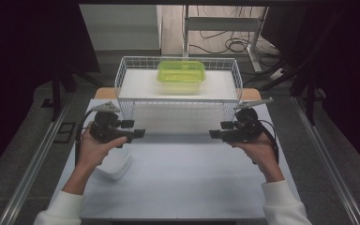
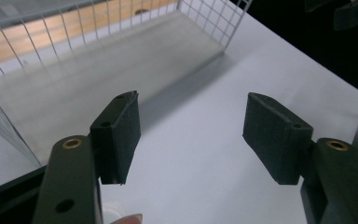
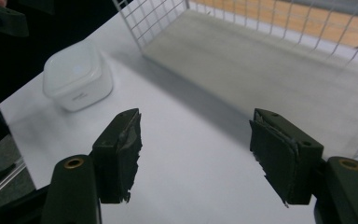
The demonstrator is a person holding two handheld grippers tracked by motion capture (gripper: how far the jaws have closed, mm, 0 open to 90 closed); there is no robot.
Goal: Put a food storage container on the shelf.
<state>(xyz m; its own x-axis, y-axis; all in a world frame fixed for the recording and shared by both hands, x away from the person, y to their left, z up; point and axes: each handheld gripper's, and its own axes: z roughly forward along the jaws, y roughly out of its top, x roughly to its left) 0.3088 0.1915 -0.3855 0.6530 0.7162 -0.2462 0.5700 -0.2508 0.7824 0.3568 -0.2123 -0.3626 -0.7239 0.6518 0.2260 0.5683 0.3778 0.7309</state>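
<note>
My left gripper (image 1: 140, 133) is held in a hand over the left of the white table, its jaws wide apart and pointing right. In the left gripper view its own jaws (image 2: 191, 135) are open over bare tabletop. Facing it from the right, my right gripper (image 1: 214, 134) is open too, and in its own view (image 3: 196, 154) nothing lies between the pads. A small white lidded container (image 1: 115, 164) sits on the table below my left hand, also seen as a rounded box (image 3: 78, 77). A lime-green lidded container (image 1: 181, 71) rests on top of a white wire rack (image 1: 122, 75).
The wire rack (image 2: 209, 23) (image 3: 154, 18) stands across the back of the table, with shaded space under it. The white tabletop (image 1: 183, 178) stretches between the two hands. Dark floor and metal rails flank the table. Cables lie on the floor behind.
</note>
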